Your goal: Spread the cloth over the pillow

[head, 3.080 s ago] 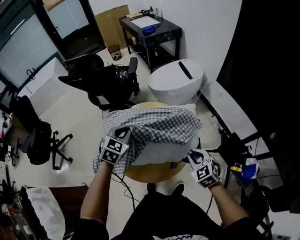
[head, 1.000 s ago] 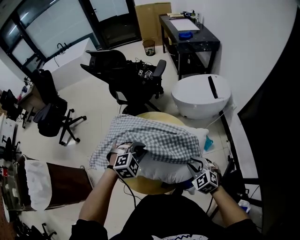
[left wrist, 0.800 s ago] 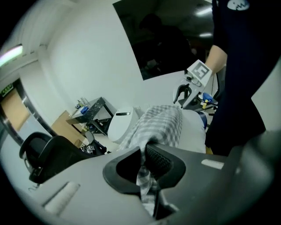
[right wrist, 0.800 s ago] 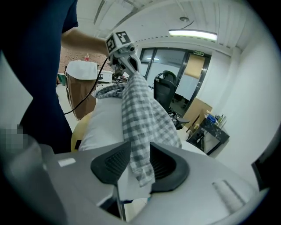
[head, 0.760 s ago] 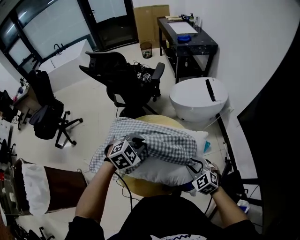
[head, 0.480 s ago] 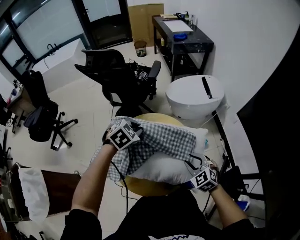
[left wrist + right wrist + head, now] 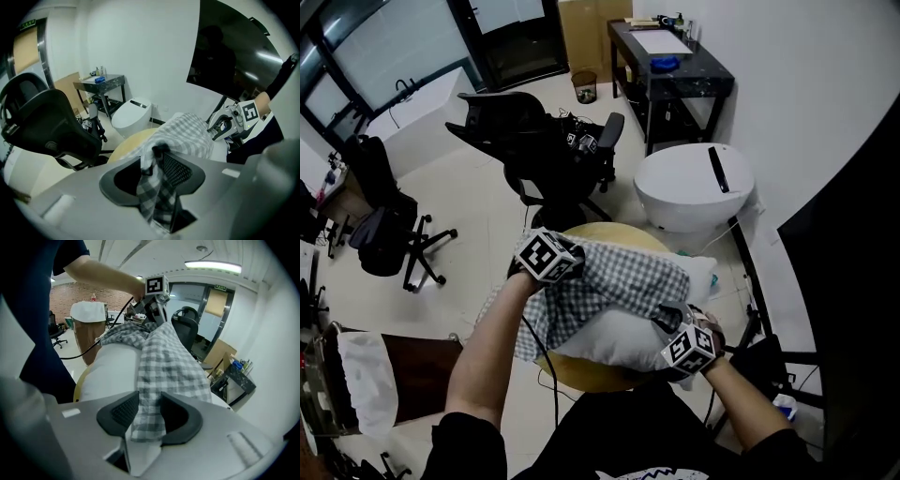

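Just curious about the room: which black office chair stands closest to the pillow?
The reclined chair just beyond the round table; the other chair stands farther off at the left.

An office, judging by the swivel chairs [image 7: 523, 120], glass partition walls [image 7: 384, 47] and black work table [image 7: 701, 77].

Wears a dark short-sleeved top [image 7: 467, 448] with a white print [image 7: 661, 473] at the chest, and bears on the grey left gripper [image 7: 157, 164] and right gripper [image 7: 149, 411] black ribbed pads [image 7: 123, 412] and white cubes [image 7: 546, 256] printed with black square markers.
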